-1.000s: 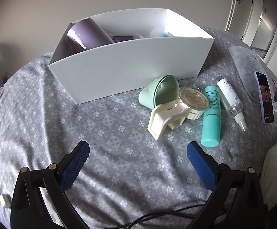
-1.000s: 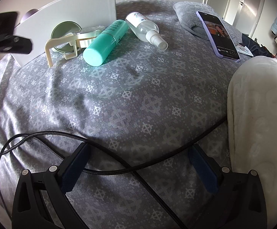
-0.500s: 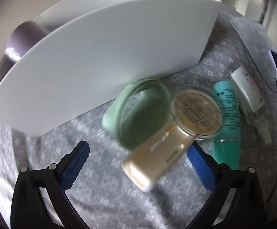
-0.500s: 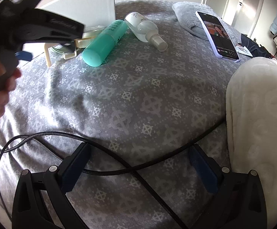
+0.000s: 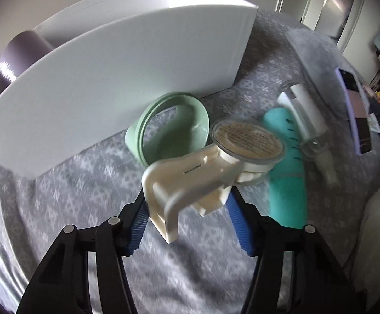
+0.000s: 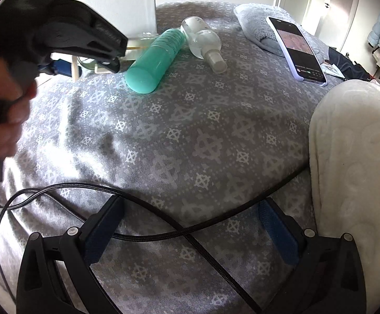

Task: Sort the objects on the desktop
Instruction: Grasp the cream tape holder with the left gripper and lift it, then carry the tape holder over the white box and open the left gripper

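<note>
Left gripper (image 5: pixel 187 216) clamps the cream tape holder (image 5: pixel 190 180), probably lifted, bound for the white box (image 5: pixel 111 83) ahead; green cup (image 5: pixel 171 128) just beyond; right gripper (image 6: pixel 190 233) wide, idle over a cable (image 6: pixel 148 238)

You are looking at print too blurred to read. Dark lines of text are showing on the round lid (image 5: pixel 248 140) of the cream holder (image 5: pixel 190 183), on the teal tube (image 6: pixel 155 57), and on the phone screen (image 6: pixel 298 49); none is legible.
</note>
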Tool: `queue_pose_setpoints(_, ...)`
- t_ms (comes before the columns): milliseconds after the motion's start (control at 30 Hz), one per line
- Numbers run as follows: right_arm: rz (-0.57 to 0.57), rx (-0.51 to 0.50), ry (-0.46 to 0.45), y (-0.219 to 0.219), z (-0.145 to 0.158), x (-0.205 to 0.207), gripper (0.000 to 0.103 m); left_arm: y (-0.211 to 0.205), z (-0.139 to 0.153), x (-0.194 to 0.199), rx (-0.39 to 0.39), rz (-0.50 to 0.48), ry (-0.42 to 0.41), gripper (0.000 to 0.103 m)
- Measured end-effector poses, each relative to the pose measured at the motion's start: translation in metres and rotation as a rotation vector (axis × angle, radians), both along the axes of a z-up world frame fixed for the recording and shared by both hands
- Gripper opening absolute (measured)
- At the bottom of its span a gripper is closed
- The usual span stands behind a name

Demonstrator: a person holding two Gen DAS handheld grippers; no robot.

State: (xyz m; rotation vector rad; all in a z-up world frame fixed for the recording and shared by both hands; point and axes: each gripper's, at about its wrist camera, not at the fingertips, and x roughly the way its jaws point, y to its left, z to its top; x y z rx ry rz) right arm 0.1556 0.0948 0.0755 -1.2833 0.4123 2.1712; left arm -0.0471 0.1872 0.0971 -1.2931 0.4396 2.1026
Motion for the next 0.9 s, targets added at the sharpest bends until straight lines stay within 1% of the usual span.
queue_pose_setpoints(133,-0.001,0.0,0.0,0.0,0.0,0.0,0.103,-0.026,0.016,0.012,0.052,0.033,-0.01,0.056)
queue_pose_setpoints(267,-0.002,0.001,0.0,0.0,0.0,-0.001,0.103,-0.052,0.037,0.021,0.106,0.068,0.0,0.056)
queue_pose_setpoints(367,-0.003,0.001,0.0,0.0,-0.001,-0.001,0.103,-0.074,0.046,0.028,0.131,0.081,0.024,0.056)
queue_pose_setpoints(467,-0.003,0.001,0.001,0.0,-0.001,-0.001,0.103,-0.092,0.065,0.03,0.144,0.099,0.068,0.056)
queue_pose_setpoints(633,-0.004,0.001,0.0,0.001,-0.001,-0.002,0.103,-0.084,0.095,0.014,0.136,0.149,0.17,0.057)
queue_pose_setpoints(767,-0.005,0.001,0.001,0.0,-0.001,-0.002,0.103,-0.077,0.111,-0.012,0.13,0.183,0.219,0.057)
queue_pose_setpoints(900,-0.005,0.002,0.001,0.0,-0.001,-0.002,0.103,-0.065,0.117,-0.047,0.126,0.236,0.241,0.057)
